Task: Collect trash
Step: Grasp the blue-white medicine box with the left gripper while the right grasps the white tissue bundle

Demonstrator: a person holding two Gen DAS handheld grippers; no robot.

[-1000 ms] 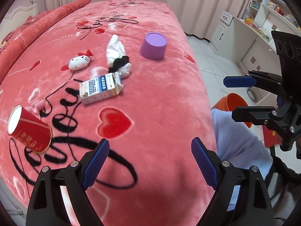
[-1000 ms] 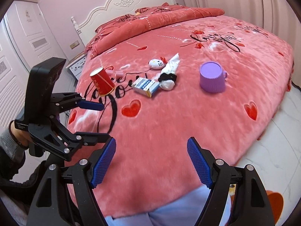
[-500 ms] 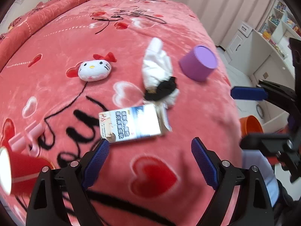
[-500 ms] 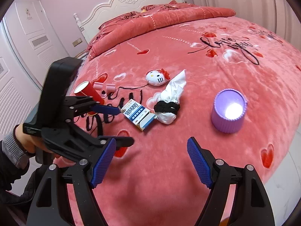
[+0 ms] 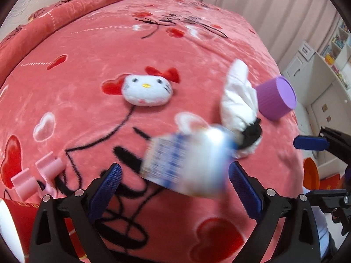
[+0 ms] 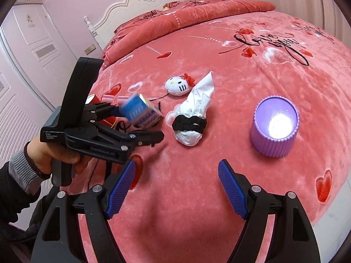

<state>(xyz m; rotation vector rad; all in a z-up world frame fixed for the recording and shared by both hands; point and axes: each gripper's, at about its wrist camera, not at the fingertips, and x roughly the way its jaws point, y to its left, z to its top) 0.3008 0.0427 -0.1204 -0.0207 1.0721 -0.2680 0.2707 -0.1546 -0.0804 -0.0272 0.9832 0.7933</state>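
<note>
Carton between our left jaws on the pink heart bedspread [image 6: 252, 109].

Our left gripper [image 5: 173, 188] is spread wide around the blurred milk carton [image 5: 186, 162]; half a second ago it lay flat ahead. Right gripper [image 6: 175, 186] gapes with nothing in it. Beyond the carton: tissue bundle [image 6: 193, 118], purple cup [image 6: 274, 127], with the bed edge near, then the orange bin [image 5: 310, 175].

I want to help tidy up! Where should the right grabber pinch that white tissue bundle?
Probably across the white tissue bundle just beyond its black band. It lies flat, fat end nearest, tapering to a point, so the open right gripper could come down from above, a finger either side.
</note>
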